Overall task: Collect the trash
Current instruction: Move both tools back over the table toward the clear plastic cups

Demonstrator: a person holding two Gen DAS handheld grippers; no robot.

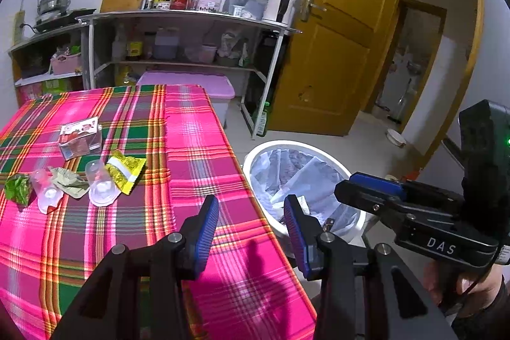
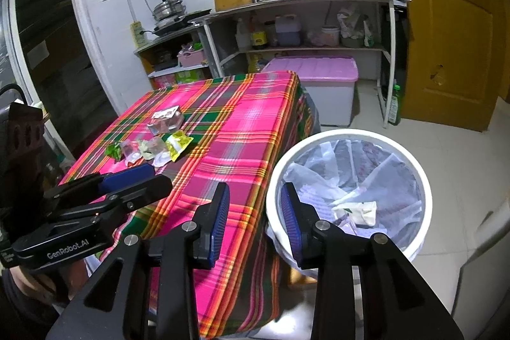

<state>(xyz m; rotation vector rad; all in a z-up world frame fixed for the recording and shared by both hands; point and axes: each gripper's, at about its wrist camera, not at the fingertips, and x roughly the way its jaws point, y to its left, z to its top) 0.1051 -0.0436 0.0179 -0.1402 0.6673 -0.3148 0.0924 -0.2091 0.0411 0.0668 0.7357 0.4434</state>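
Trash point(image 1: 95, 174) sits in a cluster on the plaid tablecloth point(image 1: 204, 148), ahead and left of both tools: clear box point(image 1: 81, 139), yellow wrapper point(image 1: 126, 171), two clear cups, a green scrap. Left gripper point(image 1: 251, 212) is parted with nothing between its blue pads, hovering over the table's near edge. Right gripper point(image 2: 255, 206) is likewise parted and empty, at the rim of the white lined bin point(image 2: 350, 190); a crumpled carton point(image 2: 360, 212) lies inside, just right of its fingers.
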